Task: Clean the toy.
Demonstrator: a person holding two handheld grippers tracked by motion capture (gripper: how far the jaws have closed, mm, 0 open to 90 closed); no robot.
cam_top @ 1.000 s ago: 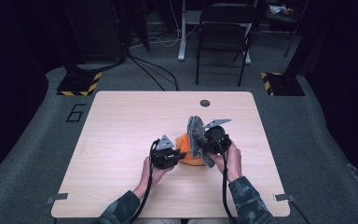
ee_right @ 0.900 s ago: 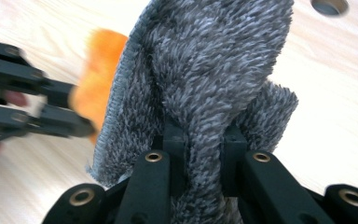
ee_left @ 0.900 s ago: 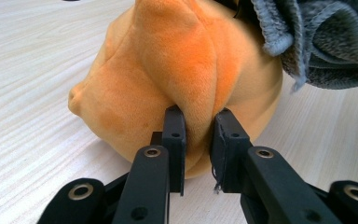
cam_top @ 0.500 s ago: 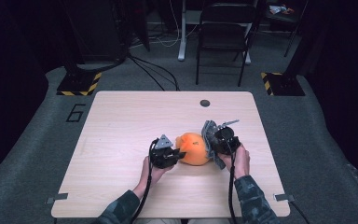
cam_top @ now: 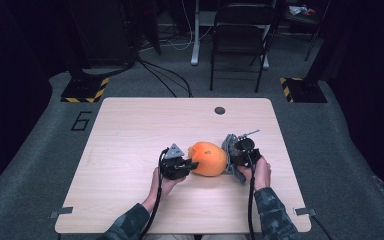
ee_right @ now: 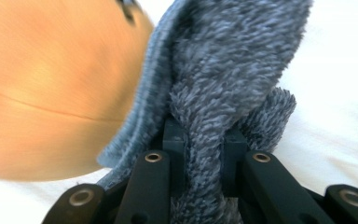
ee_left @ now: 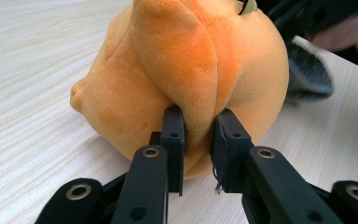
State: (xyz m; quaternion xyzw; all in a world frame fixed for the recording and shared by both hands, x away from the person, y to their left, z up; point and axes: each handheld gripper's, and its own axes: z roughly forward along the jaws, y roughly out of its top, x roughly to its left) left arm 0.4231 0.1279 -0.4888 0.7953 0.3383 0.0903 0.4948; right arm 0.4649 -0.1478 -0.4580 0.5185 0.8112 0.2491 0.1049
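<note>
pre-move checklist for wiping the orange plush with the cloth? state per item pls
1. Left tool pinching a fold of the round orange plush toy: ok, pads press into the fabric.
2. Right tool gripping the grey fuzzy cloth: ok, cloth is clamped between the jaws.
3. Cloth against the toy: ok, its edge lies on the orange surface in the right gripper view.
4. Toy resting on the light wooden table: ok, its underside sits on the tabletop.
5. Toy away from the table edges: ok in the high view.
6. Cloth face fully spread for wiping: cannot tell, it is bunched at the jaws.
</note>
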